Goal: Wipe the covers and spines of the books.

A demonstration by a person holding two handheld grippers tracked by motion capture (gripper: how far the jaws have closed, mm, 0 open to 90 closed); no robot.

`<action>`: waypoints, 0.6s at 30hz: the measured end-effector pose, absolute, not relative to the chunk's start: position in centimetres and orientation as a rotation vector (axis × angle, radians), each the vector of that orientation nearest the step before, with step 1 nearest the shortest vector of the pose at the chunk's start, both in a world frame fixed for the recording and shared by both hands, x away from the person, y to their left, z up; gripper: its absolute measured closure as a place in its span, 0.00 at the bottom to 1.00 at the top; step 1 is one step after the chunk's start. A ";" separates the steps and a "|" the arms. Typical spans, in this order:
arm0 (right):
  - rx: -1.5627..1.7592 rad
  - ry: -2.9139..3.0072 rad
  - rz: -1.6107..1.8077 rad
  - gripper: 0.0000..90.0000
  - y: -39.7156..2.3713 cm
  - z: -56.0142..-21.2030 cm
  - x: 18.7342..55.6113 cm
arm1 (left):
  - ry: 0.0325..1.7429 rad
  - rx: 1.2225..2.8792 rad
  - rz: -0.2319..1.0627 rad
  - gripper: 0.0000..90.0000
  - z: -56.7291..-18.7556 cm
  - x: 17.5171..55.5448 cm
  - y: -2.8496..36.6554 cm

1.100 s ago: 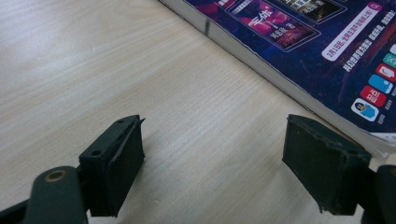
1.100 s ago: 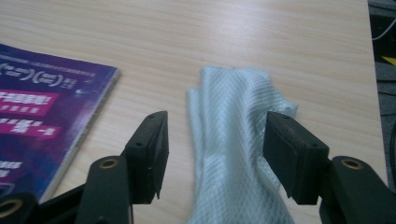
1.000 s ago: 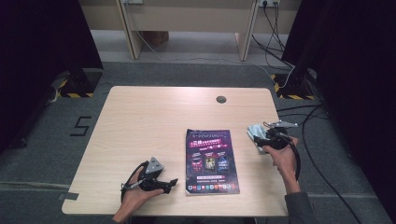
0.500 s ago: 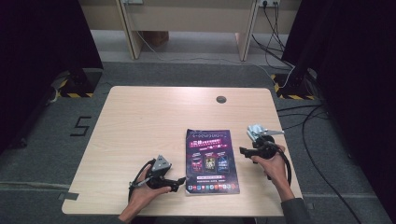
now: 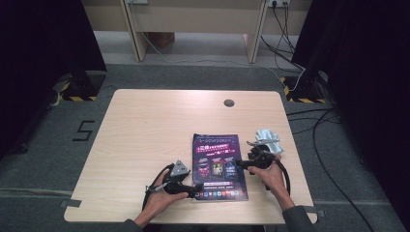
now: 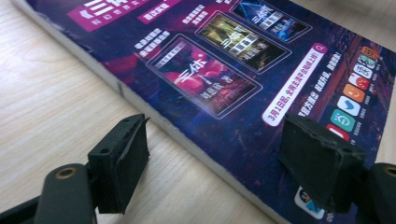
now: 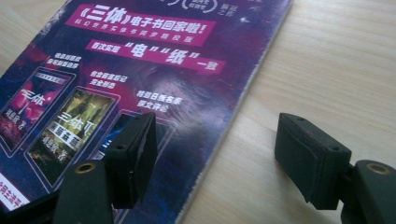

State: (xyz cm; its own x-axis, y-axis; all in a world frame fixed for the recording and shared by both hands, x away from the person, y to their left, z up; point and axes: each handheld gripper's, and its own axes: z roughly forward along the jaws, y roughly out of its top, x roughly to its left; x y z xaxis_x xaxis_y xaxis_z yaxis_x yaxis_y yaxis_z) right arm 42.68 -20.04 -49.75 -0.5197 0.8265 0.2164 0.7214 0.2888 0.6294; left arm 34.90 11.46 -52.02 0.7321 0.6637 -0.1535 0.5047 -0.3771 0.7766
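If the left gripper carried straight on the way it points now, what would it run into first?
Most likely the long edge of the purple booklet: the left gripper has open jaws straddling that edge, one over the table, one over the cover. Whether they clear the cover is hard to judge.

The book point(image 5: 217, 166) has a dark purple cover with magenta banners, white lettering and small framed pictures in red, green-gold and blue; a row of coloured app icons, orange, green and blue, runs along one edge. Its page edge is pale. The desk point(image 5: 145, 135) is light wood grain with a dark round grommet point(image 5: 228, 103). Both claws are matt black. The floor point(image 5: 43, 159) is grey carpet.
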 end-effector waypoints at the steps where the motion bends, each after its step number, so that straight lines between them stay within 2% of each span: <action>1: 1.459 2.401 1.050 0.34 -19.8 -49.8 42.7 | 0.886 2.054 0.229 0.25 -52.0 34.9 11.4; 9: 1.452 2.396 1.108 0.30 -18.4 -50.2 42.8 | 0.866 2.066 0.223 0.25 -52.0 34.9 11.0; 14: 1.519 2.369 1.140 0.22 -17.6 -50.3 42.7 | 0.861 2.067 0.225 0.26 -52.0 34.9 11.0; 18: 1.596 2.369 1.175 0.23 -18.1 -50.1 42.5 | 0.858 2.068 0.228 0.26 -52.0 34.8 10.9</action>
